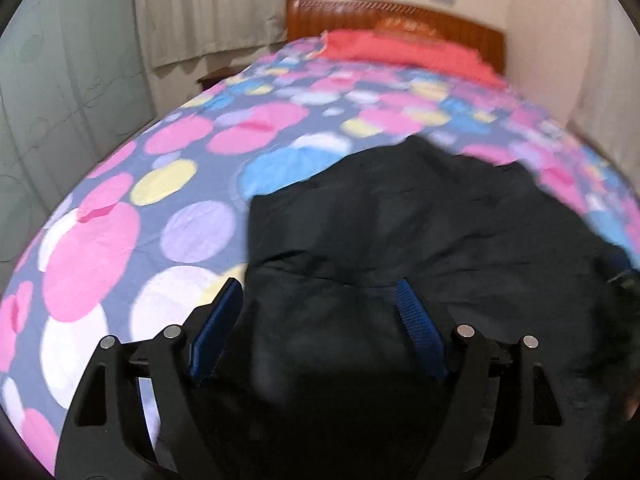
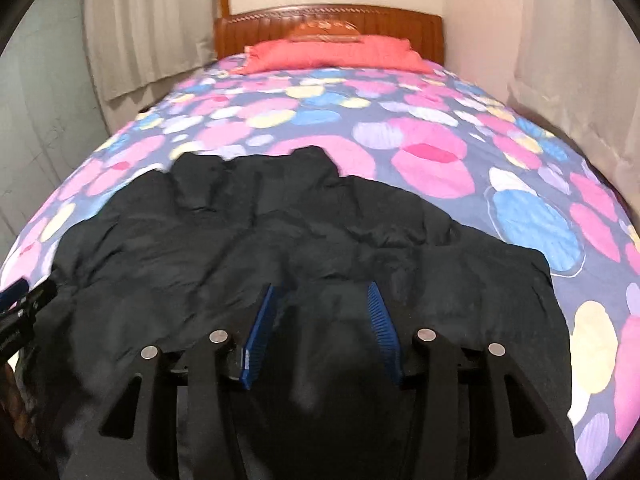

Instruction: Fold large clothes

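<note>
1. Left wrist view: left gripper (image 1: pixel 318 292) has its jaws spread wide, blue pads (image 1: pixel 418 322) far apart. The black garment (image 1: pixel 400 232) lies between and under the fingers. The left pad sits right at the garment's left edge; the right pad is over the cloth. Nothing looks pinched, though blur makes contact with the fabric hard to call.
2. Same view: garment is spread on the bed cover (image 1: pixel 132 216), which has pink, blue, yellow and white circles. Garment fills the centre and right of the frame, wrinkled, with its far edge uneven.
3. Same view, background: red pillow (image 1: pixel 400 50) at the head of the bed, against the wooden headboard (image 1: pixel 384 16). Curtain (image 1: pixel 208 12) far left.
4. Right wrist view: right gripper (image 2: pixel 322 300) is part open, pads closer together than the left pair but with a clear gap. Black garment (image 2: pixel 260 232) is directly below and between them; cannot tell if the tips touch it. No grip visible.
5. Same view: garment lies across the near part of the bed cover (image 2: pixel 432 160), rumpled, its right edge ending short of the bed's right side. Left gripper (image 2: pixel 24 300) shows at the left frame edge, over the garment's left end.
6. Same view: red pillow (image 2: pixel 336 54) and headboard (image 2: pixel 328 20) at the far end.
</note>
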{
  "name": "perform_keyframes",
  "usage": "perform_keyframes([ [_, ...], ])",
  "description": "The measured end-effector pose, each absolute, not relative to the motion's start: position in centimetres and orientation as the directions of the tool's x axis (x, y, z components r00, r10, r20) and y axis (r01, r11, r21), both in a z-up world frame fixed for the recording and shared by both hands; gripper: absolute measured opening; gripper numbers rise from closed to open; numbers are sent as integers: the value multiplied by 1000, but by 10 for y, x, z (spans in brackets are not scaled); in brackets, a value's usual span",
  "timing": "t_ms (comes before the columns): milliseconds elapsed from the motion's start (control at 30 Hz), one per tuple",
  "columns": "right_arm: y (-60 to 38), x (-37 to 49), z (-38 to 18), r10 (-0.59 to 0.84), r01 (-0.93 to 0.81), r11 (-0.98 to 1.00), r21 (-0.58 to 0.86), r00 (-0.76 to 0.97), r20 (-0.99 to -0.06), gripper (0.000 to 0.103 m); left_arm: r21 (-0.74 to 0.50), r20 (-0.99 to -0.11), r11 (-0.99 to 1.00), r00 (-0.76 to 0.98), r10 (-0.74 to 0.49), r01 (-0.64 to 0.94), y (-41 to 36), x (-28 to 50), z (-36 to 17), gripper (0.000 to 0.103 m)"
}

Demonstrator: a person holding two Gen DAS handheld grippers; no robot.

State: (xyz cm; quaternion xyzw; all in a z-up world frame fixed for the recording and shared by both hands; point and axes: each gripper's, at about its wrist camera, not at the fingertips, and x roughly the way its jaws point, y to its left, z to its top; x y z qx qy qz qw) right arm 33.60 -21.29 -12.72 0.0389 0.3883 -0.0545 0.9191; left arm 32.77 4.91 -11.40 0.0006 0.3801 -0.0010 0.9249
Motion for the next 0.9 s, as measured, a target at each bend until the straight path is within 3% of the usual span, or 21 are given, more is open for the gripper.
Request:
perform_keyframes([
  [100,-197,337,-145,-95,114,993,-26,657,-748,48,-31,-719,995,689,-86,91,20,326,-121,79],
  [233,-197,343,-168,-113,121,992,-47,628,-770,50,26,-790,994,611,-45,107,-2,344,-158,80],
  [400,-204,337,-142,-95,124,992,-16,668,-738,50,-42,-768,994,633,-99,104,5,336,-135,79],
  [533,-217,352,-137,-122,166,986,-9,681,-722,51,2,-704,996,707,-59,85,8,348,-117,79],
  [700,-223,373,-167,-154,179,983,-51,631,-761,58,0,-799,1000,601,-17,28,12,384,-155,81],
  [900,-234,346,-146,-101,174,985,18,649,-754,58,-8,-782,999,622,-39,52,16,362,-140,81],
])
